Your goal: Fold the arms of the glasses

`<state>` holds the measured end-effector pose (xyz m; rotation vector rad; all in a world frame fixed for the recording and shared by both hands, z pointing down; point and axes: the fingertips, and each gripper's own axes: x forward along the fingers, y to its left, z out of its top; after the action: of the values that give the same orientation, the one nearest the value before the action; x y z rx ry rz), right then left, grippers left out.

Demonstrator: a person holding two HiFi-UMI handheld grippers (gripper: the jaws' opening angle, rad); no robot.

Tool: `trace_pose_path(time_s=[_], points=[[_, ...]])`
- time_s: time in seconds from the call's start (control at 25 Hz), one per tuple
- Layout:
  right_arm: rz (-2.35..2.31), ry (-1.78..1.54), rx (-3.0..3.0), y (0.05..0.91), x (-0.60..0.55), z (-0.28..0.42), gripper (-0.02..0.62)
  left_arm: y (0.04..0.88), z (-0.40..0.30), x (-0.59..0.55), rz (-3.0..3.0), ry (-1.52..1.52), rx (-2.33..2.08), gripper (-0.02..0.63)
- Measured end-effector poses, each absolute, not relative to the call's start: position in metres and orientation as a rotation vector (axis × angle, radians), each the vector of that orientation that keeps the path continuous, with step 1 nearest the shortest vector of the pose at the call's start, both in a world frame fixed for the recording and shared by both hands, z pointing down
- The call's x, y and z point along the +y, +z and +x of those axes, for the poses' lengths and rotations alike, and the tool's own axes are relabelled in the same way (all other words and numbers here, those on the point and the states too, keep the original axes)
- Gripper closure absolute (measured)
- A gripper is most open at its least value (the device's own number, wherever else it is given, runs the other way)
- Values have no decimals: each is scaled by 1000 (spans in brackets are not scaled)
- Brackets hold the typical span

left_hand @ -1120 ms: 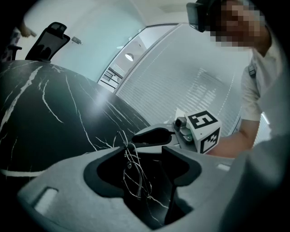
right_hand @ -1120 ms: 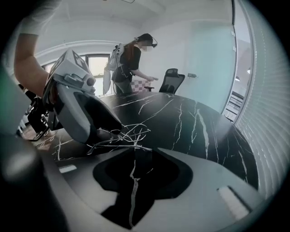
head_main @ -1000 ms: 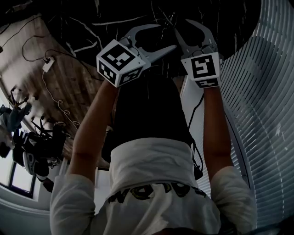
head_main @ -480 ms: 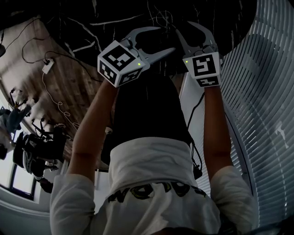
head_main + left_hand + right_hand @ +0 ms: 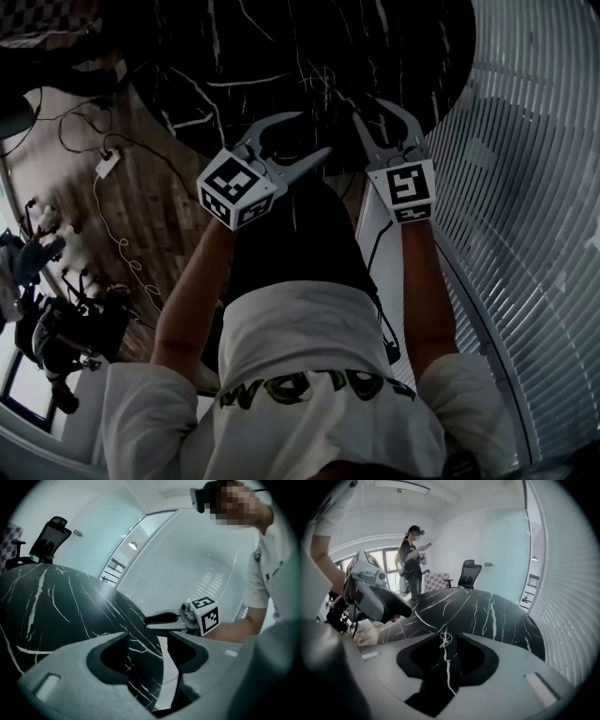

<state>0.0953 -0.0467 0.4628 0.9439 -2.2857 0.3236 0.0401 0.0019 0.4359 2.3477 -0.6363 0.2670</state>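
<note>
The glasses [image 5: 325, 82] are a faint thin wire shape lying on the black marble table [image 5: 281, 56], just beyond both grippers. In the right gripper view the glasses [image 5: 444, 638] show as a small pale tangle past the jaws. My left gripper [image 5: 314, 133] hovers over the table's near edge, open and empty. Beside it, my right gripper [image 5: 367, 110] has its jaws closing, still wide apart, with nothing between them. The left gripper view shows the right gripper [image 5: 161, 619] off to its right, above the table edge.
White slatted blinds [image 5: 525, 234] curve along the right side. Cables and a power strip [image 5: 106, 165] lie on the wooden floor at left. A black office chair [image 5: 468, 573] stands behind the table, and a person [image 5: 411, 559] stands further back.
Both grippers have risen and drawn back from the glasses toward the person. More of the table shows ahead of them. The glasses stay on the table.
</note>
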Motion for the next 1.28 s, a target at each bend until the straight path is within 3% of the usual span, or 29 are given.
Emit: trace_pose_path(time_s=[0.24,0.6,0.72,0.96,1.28], points=[[1054,385,-2420,369,-34,86,496,361,26,15,2372,174,-742,363],[1125,399,-2648,235,-2,68,520,244,19,28,2474,0,-865,488],[1092,398,-2729,204,7,57,526,210,20,28,2493,-57,-909,498],[1064,353,-2800,153,22,41,531,163,16,36,2505,-144,-1006,604],[1054,296,-2858,112,40,37,546,134,12,43,2527,-148,-1124,604]])
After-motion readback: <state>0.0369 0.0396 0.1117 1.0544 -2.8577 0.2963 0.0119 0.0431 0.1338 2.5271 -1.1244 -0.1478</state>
